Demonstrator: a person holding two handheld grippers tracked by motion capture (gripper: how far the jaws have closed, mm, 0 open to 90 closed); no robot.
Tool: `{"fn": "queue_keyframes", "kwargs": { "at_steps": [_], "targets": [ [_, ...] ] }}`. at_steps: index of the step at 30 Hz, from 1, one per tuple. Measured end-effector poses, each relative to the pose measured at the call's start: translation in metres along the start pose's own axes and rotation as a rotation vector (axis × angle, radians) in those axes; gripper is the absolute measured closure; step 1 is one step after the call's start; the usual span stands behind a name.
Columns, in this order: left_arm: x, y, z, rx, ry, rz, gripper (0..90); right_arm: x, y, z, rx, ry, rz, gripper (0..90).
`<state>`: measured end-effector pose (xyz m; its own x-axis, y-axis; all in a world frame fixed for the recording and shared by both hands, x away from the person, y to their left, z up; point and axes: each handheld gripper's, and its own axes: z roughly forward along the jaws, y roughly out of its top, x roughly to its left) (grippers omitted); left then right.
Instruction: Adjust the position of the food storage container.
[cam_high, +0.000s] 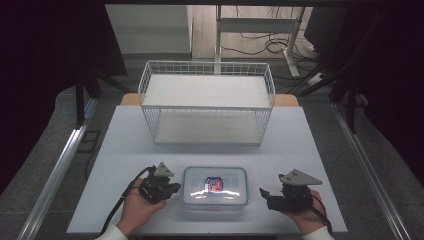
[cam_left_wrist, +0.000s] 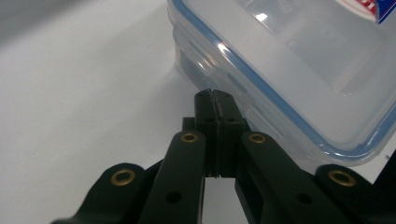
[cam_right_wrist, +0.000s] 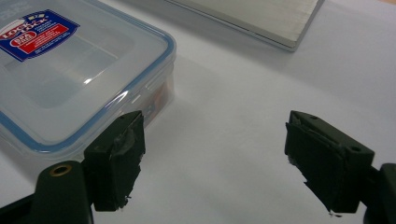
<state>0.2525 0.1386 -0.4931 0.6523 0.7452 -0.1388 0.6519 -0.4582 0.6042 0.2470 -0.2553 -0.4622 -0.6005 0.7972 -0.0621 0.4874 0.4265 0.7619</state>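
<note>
Clear plastic container (cam_high: 214, 187) w/ blue-seal lid sitting lower centre of high view, on white table (cam_high: 125, 150), in front of wire basket rack (cam_high: 207, 102). Left gripper (cam_high: 172, 189) jaws pinched together on nothing, tips right at container's left side flap. Right gripper (cam_high: 264, 195) jaws spread wide, just right of container, not touching.

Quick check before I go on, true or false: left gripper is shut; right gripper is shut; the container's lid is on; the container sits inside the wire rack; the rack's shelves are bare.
1. The left gripper is shut. True.
2. The right gripper is shut. False: its jaws stand wide apart.
3. The container has its lid on. True.
4. It sits inside the wire rack. False: it lies on the table, between the grippers.
5. The rack's shelves are bare. True.
</note>
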Motion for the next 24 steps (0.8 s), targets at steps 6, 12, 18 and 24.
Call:
{"fn": "queue_keyframes", "kwargs": {
  "at_steps": [6,12,18,24],
  "targets": [
    [0.011,-0.009,-0.016,-0.063,-0.013,-0.050,89.9,-0.001,0.000,-0.001,-0.028,0.021,-0.003,20.6],
    [0.015,-0.017,-0.041,-0.215,0.010,-0.100,70.0,0.001,0.000,0.000,-0.022,0.032,-0.005,20.6],
    [0.020,-0.018,-0.045,-0.257,-0.031,-0.118,41.2,0.000,-0.001,0.000,-0.026,0.037,0.003,20.6],
    [0.019,-0.018,-0.044,-0.247,-0.075,-0.123,27.9,0.000,-0.002,0.002,-0.021,0.046,-0.016,20.5]
  ]
}}
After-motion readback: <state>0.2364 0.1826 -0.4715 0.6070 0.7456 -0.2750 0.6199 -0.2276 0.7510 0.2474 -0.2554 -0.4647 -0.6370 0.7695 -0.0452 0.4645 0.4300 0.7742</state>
